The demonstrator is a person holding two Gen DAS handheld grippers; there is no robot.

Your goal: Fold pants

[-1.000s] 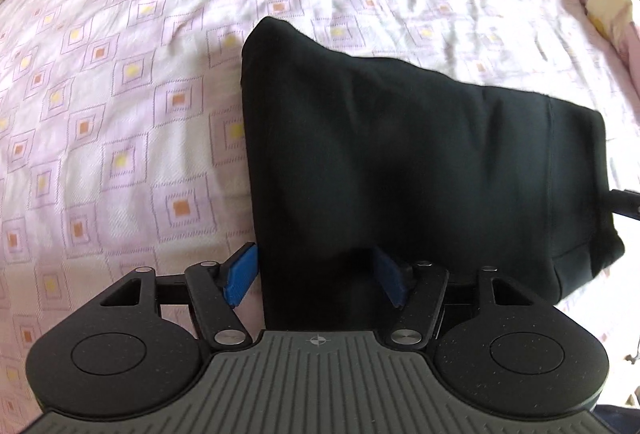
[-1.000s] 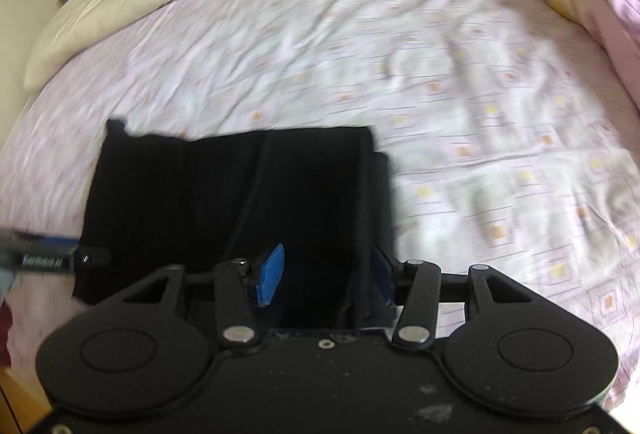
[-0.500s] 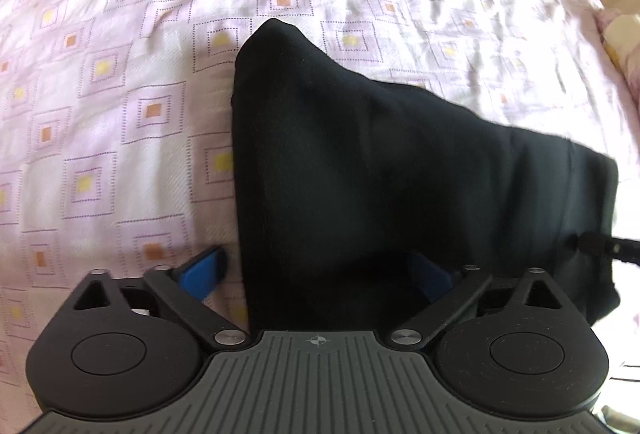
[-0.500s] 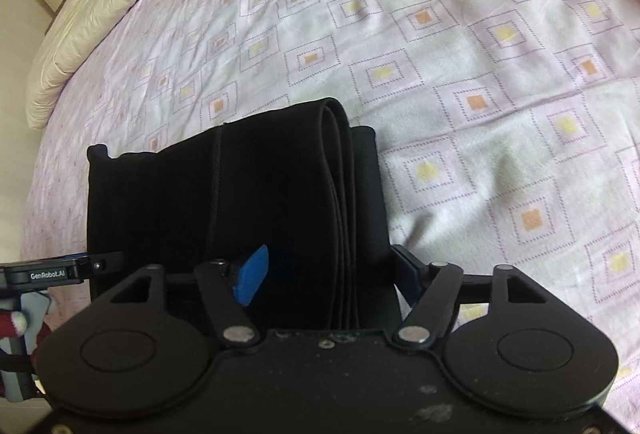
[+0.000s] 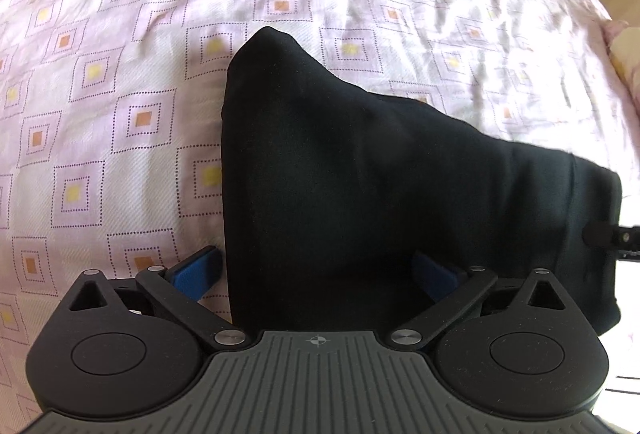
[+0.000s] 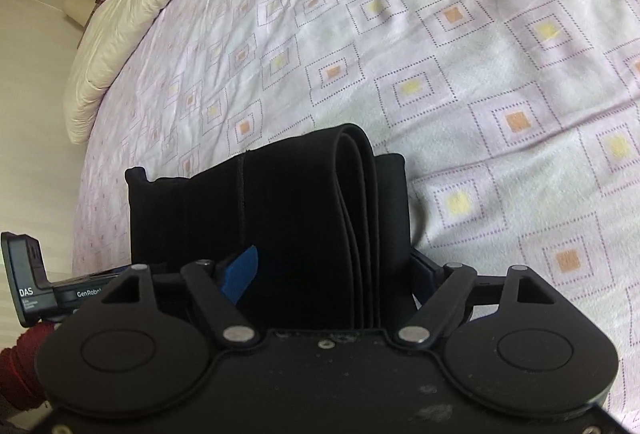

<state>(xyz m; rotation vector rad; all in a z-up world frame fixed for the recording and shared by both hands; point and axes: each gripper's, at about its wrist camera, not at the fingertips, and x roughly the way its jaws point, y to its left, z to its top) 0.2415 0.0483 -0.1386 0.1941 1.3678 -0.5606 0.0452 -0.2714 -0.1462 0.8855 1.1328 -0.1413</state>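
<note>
Spreading wide, the blue fingers (image 5: 196, 272) of the left gripper (image 5: 316, 270) and the right gripper (image 6: 336, 270), whose jaws have just been opening, are letting go of the folded black pants (image 5: 360, 186) lying on the patterned bedsheet (image 5: 100, 114), so the fold is looking finished and lifting clear without snagging is probably coming next.

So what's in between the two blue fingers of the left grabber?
The folded black pants. In the left wrist view their near edge lies between the open left gripper's blue fingers, on the patterned bedsheet.
</note>
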